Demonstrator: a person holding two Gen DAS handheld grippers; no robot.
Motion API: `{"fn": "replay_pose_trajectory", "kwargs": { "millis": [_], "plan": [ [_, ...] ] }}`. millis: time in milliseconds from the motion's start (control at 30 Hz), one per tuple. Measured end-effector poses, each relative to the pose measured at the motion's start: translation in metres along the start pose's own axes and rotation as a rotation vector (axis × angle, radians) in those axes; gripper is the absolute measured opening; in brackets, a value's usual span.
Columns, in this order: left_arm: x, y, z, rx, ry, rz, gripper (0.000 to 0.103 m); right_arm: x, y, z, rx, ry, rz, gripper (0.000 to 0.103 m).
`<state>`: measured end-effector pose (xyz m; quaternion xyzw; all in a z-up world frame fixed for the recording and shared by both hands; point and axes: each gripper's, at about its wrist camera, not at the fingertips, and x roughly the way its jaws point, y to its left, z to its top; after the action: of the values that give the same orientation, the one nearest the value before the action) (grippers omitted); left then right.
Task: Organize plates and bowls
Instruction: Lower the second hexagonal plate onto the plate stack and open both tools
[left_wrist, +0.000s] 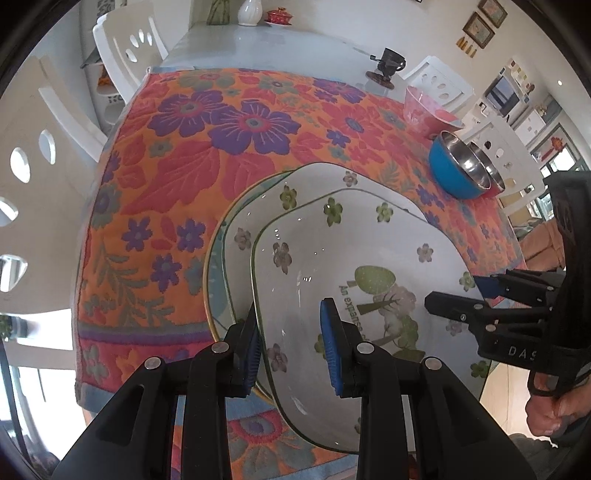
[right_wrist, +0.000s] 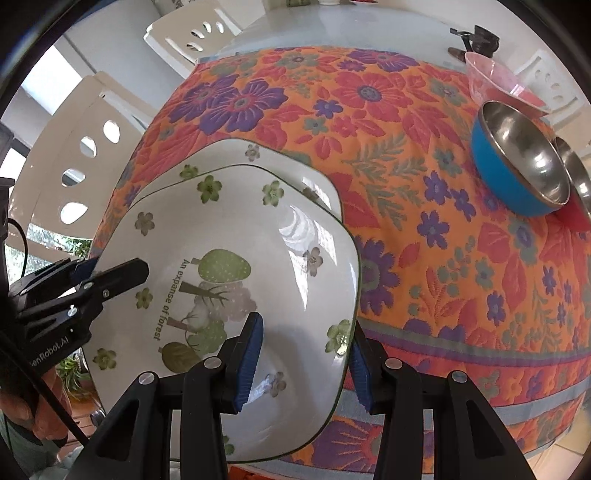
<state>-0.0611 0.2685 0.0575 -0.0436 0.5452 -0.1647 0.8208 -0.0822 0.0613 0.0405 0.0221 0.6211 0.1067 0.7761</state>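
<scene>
I have the top plate (left_wrist: 332, 254) by both rims: left gripper (left_wrist: 291, 350) and right gripper (right_wrist: 303, 362), fingers narrowed onto each edge. It sits over the plates below (left_wrist: 236, 221) on the surface (right_wrist: 424, 229). Next I'd settle it squarely and let go. Whether it rests or hovers, I can't tell; the bowls (right_wrist: 517, 162) overlap, count unclear.

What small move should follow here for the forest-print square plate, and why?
Probably lower it the last bit, then open both. The left gripper and right gripper clamp opposite rims of the white forest-print square plate, directly above the larger flowered plate.
</scene>
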Motion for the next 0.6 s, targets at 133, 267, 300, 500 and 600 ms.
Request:
{"fn": "replay_pose_trajectory", "kwargs": {
  "millis": [133,267,300,500,600],
  "plan": [
    [0.001,0.0,0.006,0.013,0.007,0.016,0.026,0.0,-0.003,0.006,0.015,0.003,-0.004,0.043],
    [-0.011,0.014,0.013,-0.038,-0.022,0.0,0.029,-0.004,0.002,0.01,0.01,-0.014,-0.012,0.043],
    [-0.014,0.018,0.014,-0.051,-0.033,0.011,0.03,-0.004,0.003,0.011,0.005,-0.014,-0.021,0.043],
    [-0.029,0.034,0.02,-0.068,-0.079,0.043,0.032,0.001,0.003,0.01,0.023,0.004,-0.032,0.043],
    [-0.029,0.037,0.021,-0.08,-0.077,0.032,0.032,0.002,0.001,0.011,0.034,0.004,-0.034,0.043]
  ]
}}
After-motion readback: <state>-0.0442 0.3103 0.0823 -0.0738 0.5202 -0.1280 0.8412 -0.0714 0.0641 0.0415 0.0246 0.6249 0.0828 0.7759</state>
